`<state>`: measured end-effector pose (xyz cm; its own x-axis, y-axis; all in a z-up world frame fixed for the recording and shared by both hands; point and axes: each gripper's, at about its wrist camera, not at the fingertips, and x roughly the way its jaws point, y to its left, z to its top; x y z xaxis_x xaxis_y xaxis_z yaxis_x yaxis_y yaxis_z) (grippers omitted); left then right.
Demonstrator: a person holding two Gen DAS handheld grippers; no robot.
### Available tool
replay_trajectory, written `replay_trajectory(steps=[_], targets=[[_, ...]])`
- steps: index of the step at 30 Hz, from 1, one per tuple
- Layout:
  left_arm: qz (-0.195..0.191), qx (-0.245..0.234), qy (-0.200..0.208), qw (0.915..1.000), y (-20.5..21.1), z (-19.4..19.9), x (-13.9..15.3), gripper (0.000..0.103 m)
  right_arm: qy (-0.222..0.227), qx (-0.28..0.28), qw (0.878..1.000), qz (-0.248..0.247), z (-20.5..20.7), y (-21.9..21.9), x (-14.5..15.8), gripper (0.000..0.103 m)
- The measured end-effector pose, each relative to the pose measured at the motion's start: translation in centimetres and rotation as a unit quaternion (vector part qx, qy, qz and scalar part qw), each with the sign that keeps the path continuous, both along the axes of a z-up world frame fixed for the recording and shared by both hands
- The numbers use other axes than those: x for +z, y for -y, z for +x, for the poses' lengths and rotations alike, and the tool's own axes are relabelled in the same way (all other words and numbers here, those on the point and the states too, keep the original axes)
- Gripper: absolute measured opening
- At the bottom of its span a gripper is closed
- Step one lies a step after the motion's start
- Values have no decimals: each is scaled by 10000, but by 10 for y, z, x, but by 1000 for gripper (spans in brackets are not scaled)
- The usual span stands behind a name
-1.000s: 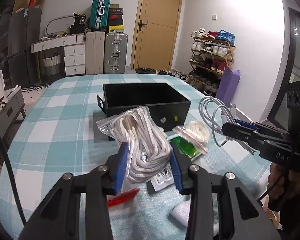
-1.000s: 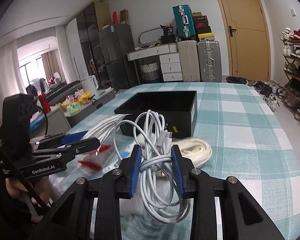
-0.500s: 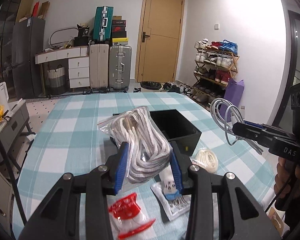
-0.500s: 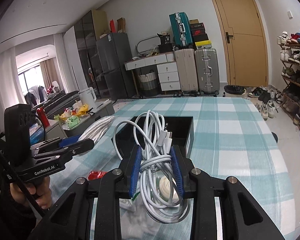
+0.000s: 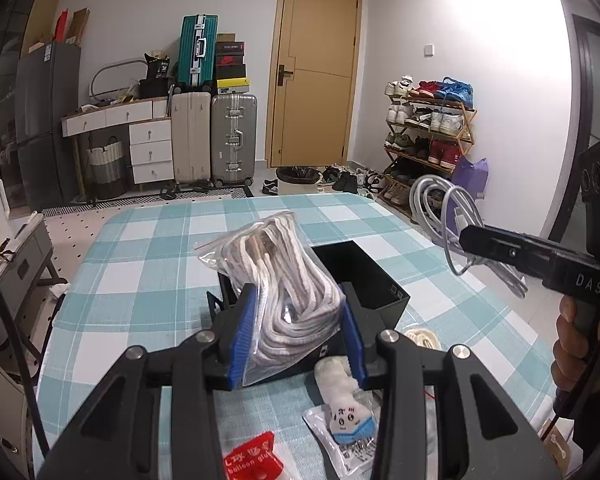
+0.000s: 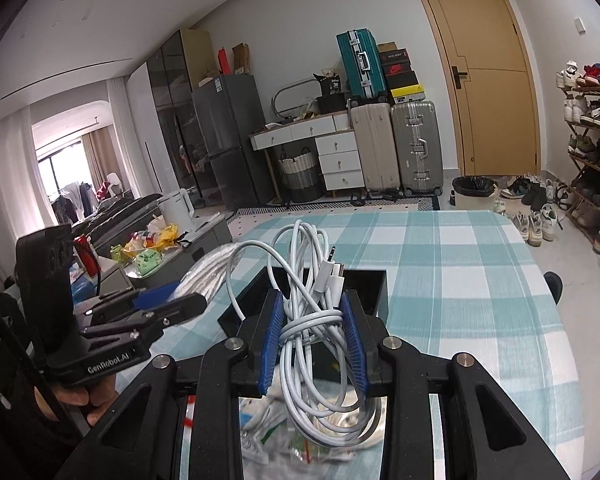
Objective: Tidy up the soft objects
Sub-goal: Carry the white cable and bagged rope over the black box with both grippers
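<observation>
White braided rope (image 5: 288, 280) in clear bag, clenched by left claw (image 5: 296, 336) above black box (image 5: 364, 276) | right claw (image 6: 314, 344) grips coiled glossy cable (image 6: 316, 320) over checked counter (image 6: 460, 280)

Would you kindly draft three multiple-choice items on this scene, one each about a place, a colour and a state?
1. Where does the black box stand?
A. on the checked tablecloth
B. on the floor
C. on the shoe rack

2. What colour is the cable bundle in the right gripper?
A. black
B. white
C. red

3. How is the left gripper?
A. open, holding nothing
B. shut on the bagged rope
C. lying on the table

Key: 1 A, the tablecloth surrounds the box; 2 B, the coils look white; 3 B, both blue pads press the bag.
</observation>
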<state>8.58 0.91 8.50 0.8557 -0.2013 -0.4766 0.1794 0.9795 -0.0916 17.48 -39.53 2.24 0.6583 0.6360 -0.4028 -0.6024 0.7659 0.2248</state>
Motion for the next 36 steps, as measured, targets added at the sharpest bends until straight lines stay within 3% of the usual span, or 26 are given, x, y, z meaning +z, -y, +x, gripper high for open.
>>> replay_trajectory(steps=[10,36], targets=[[55,-22,33,10000,1,22,5,38,17,128,9999,-73,24,-19,12,30],[253,-57,-384,9989,12,69,-33,39,-659,341,9964,-420,101,-60,-52,30]])
